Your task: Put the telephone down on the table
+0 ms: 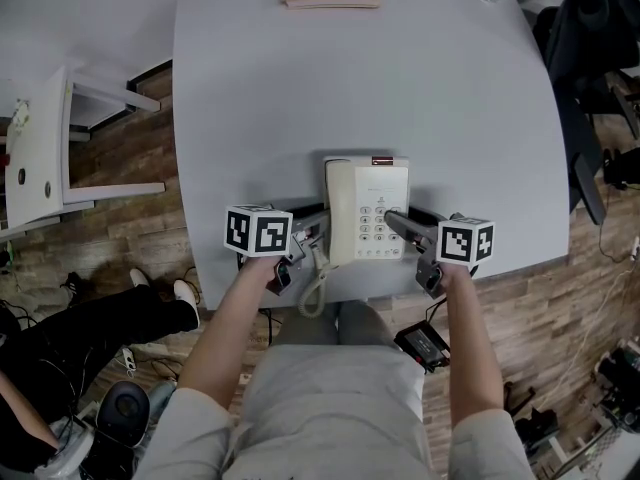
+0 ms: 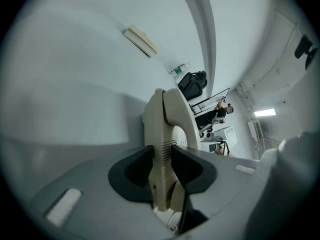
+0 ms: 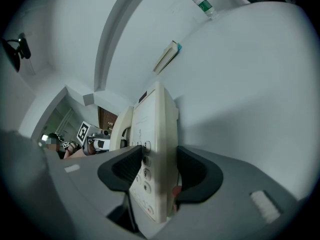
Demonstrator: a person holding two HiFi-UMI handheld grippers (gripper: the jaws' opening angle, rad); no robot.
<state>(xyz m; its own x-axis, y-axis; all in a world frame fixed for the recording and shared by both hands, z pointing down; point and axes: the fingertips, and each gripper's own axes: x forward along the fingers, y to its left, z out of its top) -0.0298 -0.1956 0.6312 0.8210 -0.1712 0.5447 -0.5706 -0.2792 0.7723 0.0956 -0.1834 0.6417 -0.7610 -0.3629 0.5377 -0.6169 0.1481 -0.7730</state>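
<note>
The cream push-button telephone is at the grey counter's near edge. The left tongs clamp its handset side and the right tongs its keypad edge, where 3, 9 and * show.

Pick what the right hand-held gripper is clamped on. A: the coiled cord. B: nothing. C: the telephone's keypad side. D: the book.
C: in the right gripper view the right hand-held gripper presses its jaws on the telephone at its edge, number keys against one pad.
</note>
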